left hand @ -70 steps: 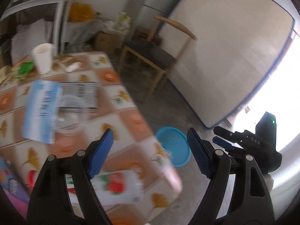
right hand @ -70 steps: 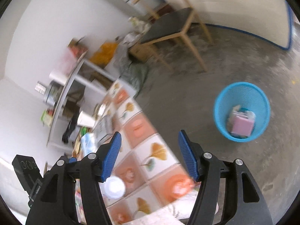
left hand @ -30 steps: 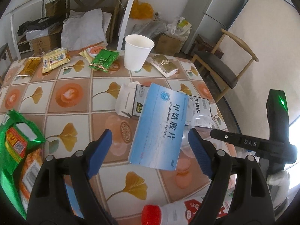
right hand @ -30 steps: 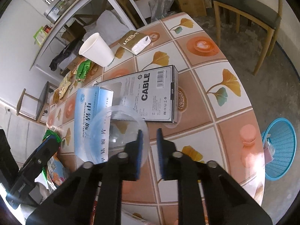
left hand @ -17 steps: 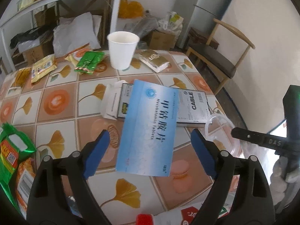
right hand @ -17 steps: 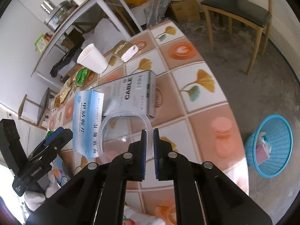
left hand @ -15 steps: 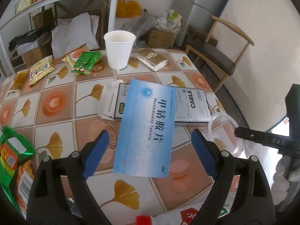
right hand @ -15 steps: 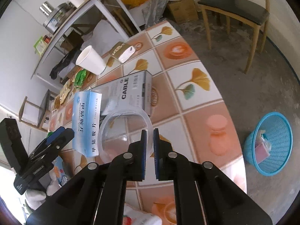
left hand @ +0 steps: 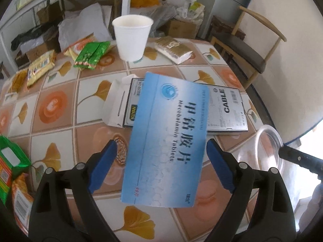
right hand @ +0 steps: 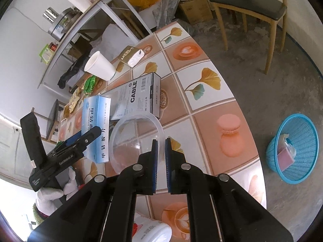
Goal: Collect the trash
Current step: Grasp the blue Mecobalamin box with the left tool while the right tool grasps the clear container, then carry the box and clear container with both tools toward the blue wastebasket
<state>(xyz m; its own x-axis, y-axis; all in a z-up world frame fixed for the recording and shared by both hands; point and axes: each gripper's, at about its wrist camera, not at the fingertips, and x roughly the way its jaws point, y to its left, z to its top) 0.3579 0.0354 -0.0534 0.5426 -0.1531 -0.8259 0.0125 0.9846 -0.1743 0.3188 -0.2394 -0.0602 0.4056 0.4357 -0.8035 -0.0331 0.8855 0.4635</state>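
So the left claw (left hand: 161, 157) is wide apart, straddling the blue box (left hand: 167, 141), which sits dead ahead between the pads, not pinched yet. Its long side runs away from the claw, so the pads face its long edges. It's a flat, pale blue tablet carton lying on the worktop (left hand: 60, 109). The right claw (right hand: 160, 143) is clamped on a clear lid's (right hand: 129, 141) rim.

Bare concrete floor (right hand: 268, 92) to my right, white walls (right hand: 22, 46). Wooden chair (right hand: 250, 6) w/ dark seat by the wall, grey metal shelf unit (right hand: 86, 18) behind the surface (right hand: 203, 64), which has a tiled ginkgo-leaf cloth. Cardboard boxes (right hand: 195, 10) & plastic bags piled under the shelf. Strong daylight from the side.
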